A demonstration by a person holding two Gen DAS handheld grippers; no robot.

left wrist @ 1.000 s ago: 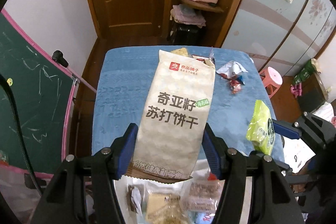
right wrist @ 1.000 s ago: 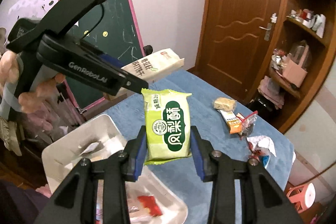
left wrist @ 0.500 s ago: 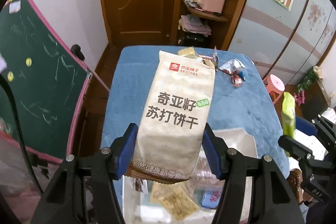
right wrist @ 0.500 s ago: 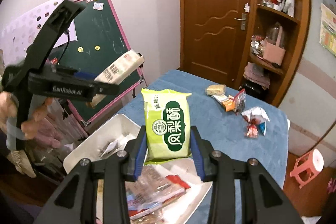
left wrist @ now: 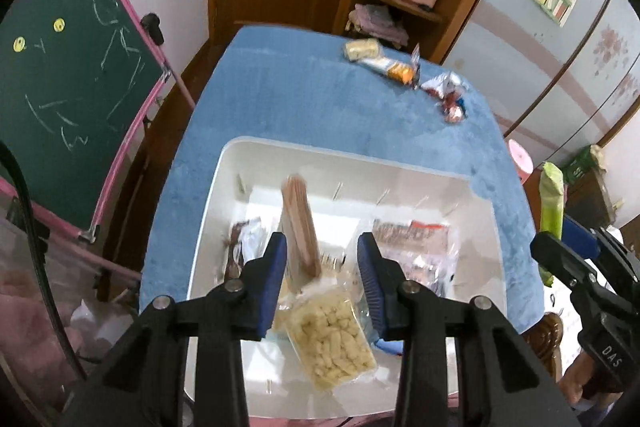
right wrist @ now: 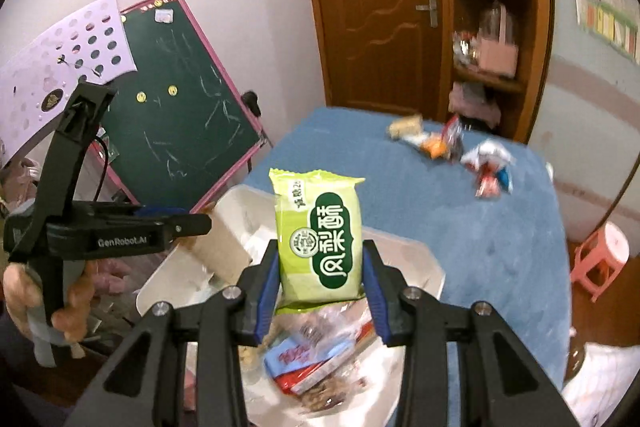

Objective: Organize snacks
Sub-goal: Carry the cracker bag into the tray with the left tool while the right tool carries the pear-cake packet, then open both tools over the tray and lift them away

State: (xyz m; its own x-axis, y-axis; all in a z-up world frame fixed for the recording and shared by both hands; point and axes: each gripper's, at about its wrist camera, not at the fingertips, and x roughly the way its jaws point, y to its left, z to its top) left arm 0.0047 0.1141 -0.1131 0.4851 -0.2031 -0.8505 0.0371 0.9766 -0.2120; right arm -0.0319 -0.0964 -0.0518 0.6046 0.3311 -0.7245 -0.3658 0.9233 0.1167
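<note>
Dropping edge-on between the spread jaws of the left gripper point(left wrist: 322, 267), the cracker pack point(left wrist: 298, 227) is blurred above the bin point(left wrist: 224, 195); it could land standing against a wall and tip out. The right gripper point(right wrist: 320, 283) clamps the green pack point(right wrist: 318, 231) over the bin's near corner. Release there risks it sliding onto the counter point(left wrist: 320, 99). Loose snacks point(left wrist: 400, 67) wait at 1 o'clock.
</note>
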